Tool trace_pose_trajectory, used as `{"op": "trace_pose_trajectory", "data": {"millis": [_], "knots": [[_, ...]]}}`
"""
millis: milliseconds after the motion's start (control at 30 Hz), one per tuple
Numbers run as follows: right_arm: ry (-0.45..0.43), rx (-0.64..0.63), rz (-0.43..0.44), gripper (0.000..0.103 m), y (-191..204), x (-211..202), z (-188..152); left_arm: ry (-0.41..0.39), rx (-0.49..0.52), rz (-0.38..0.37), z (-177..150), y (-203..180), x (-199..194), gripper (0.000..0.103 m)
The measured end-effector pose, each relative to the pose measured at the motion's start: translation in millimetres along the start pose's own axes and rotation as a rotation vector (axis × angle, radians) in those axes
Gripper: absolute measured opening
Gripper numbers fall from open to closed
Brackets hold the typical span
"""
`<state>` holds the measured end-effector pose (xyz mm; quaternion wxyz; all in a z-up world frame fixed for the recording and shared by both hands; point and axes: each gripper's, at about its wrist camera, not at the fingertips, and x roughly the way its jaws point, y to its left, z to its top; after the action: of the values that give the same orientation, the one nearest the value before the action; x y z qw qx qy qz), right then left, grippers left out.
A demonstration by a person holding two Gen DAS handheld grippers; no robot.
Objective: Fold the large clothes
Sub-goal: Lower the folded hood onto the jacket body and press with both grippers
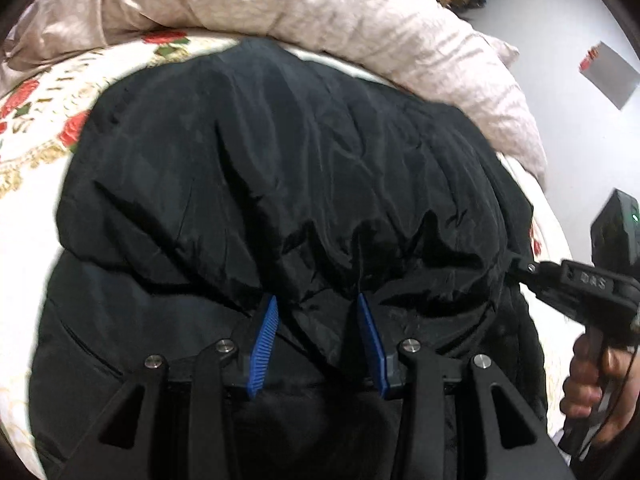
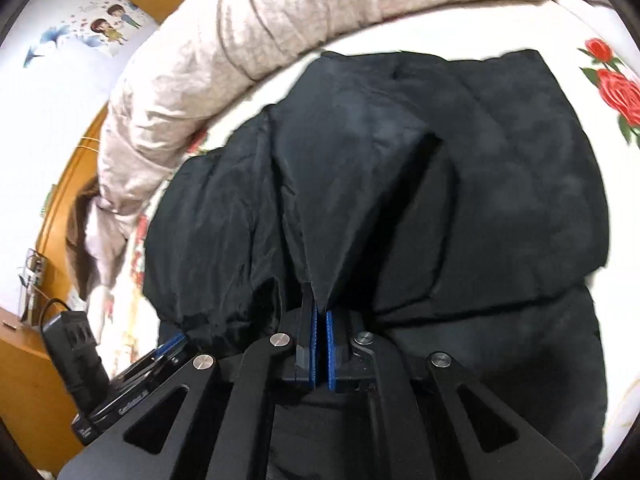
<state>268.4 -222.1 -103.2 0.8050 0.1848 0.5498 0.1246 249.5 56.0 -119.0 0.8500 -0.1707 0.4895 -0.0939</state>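
A large black padded jacket [image 1: 280, 168] lies on a bed, with one part folded over the rest. My left gripper [image 1: 316, 304] is open; its blue pads stand apart with a bunch of jacket fabric between them. My right gripper [image 2: 320, 312] is shut on a fold of the jacket [image 2: 400, 168], which rises in a taut ridge from its blue pads. The right gripper also shows in the left wrist view [image 1: 520, 266], pinching the jacket's right edge. The left gripper shows in the right wrist view [image 2: 172, 344] at the jacket's lower left edge.
The bed has a cream sheet with red roses [image 1: 36, 120]. A rumpled pale pink quilt [image 1: 320, 12] lies along the far side of the jacket. A wooden headboard and bedside shelf [image 2: 24, 380] stand at the left in the right wrist view. Pale floor [image 1: 580, 128] lies beyond the bed.
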Motion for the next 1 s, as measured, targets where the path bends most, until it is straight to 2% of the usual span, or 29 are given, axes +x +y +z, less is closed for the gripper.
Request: {"op": "trace_pose_trajectory", "data": {"millis": [100, 167, 200, 300, 367, 467, 533, 600, 633, 700, 767, 900, 1000], "knots": [[0.029, -0.029, -0.015, 0.004, 1, 4, -1, 0.021, 0.005, 0.013, -5, -4, 0, 0.043], [0.038, -0.047, -0.026, 0.007, 10, -1, 1, 0.014, -0.004, 0.01, -1, -2, -13, 0.043], [0.033, -0.068, -0.037, 0.015, 15, -10, 2, 0.001, -0.003, 0.018, 1, -2, -24, 0.043], [-0.06, -0.146, -0.048, 0.018, 29, -45, 6, -0.099, 0.012, 0.012, 16, 0, -64, 0.043], [-0.125, -0.173, -0.063, 0.019, 35, -60, 17, -0.171, 0.028, 0.036, 37, 2, -78, 0.044], [-0.157, -0.188, -0.08, 0.02, 36, -47, 46, -0.227, 0.042, 0.106, 73, 15, -66, 0.046], [-0.133, -0.194, -0.134, 0.02, 30, -19, 61, -0.193, 0.007, 0.153, 85, 28, -41, 0.045], [-0.094, -0.196, -0.18, 0.02, 18, 5, 67, -0.145, -0.02, 0.176, 79, 39, -15, 0.045], [-0.078, -0.197, -0.195, 0.016, 11, 18, 65, -0.136, -0.022, 0.185, 75, 44, -6, 0.045], [-0.074, -0.196, -0.208, 0.009, 2, 27, 62, -0.146, -0.01, 0.177, 68, 50, 3, 0.047], [-0.077, -0.192, -0.206, 0.008, -3, 32, 60, -0.166, 0.015, 0.186, 61, 49, 10, 0.047], [-0.091, -0.178, -0.216, 0.01, 6, 9, 65, -0.141, -0.009, 0.19, 66, 48, 1, 0.044], [-0.168, -0.231, -0.176, 0.011, 27, -25, 54, -0.205, 0.003, 0.158, 62, 37, -34, 0.042]]}}
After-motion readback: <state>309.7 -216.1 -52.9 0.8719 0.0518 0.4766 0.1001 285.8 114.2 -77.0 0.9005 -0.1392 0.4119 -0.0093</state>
